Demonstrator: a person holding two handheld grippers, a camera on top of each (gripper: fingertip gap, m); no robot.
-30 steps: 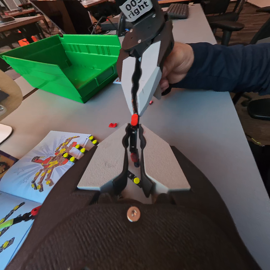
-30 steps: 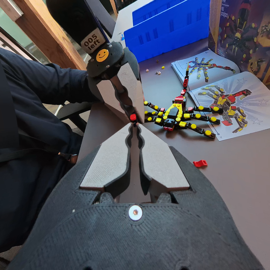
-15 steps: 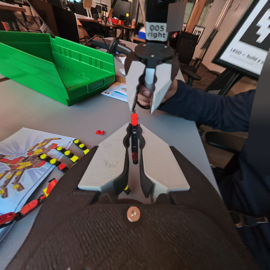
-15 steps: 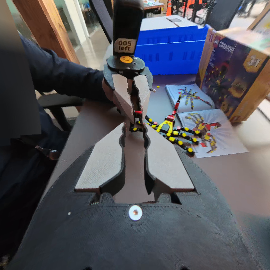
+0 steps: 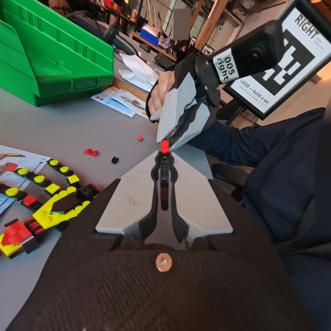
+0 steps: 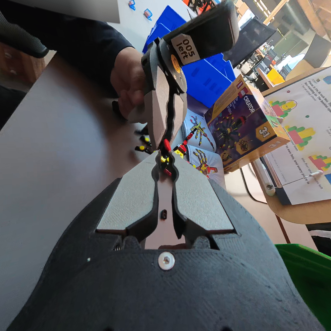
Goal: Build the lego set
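Observation:
My left gripper (image 5: 164,154) is shut on a thin black-and-red leg segment (image 5: 164,179), whose red end (image 5: 164,146) sticks out past the fingertips. It also shows in the right wrist view (image 6: 163,145), held by a hand, with the red end (image 6: 167,144) pointing at me. My right gripper (image 6: 165,153) is open by a narrow gap, its tips right at the red end; it shows in the left wrist view (image 5: 165,145). I cannot tell if they touch. The black, yellow and red spider model (image 5: 53,206) lies on the table, left of my left gripper.
Loose on the grey table (image 5: 71,125): a red piece (image 5: 91,152), a small red piece (image 5: 140,138) and a black piece (image 5: 114,160). A green bin (image 5: 53,53), a folded booklet (image 5: 121,102), a blue bin (image 6: 206,78), the set's box (image 6: 247,125) and open instructions (image 6: 202,161) lie around. Left and right tips are no more than a few centimetres apart. From either gripper's tips it is about 12 centimetres to the red piece (image 5: 91,152).
The right gripper opened and drew back half a second ago, then narrowed and came back to the red end. Both grippers have tilted. The left kept hold of the leg segment.

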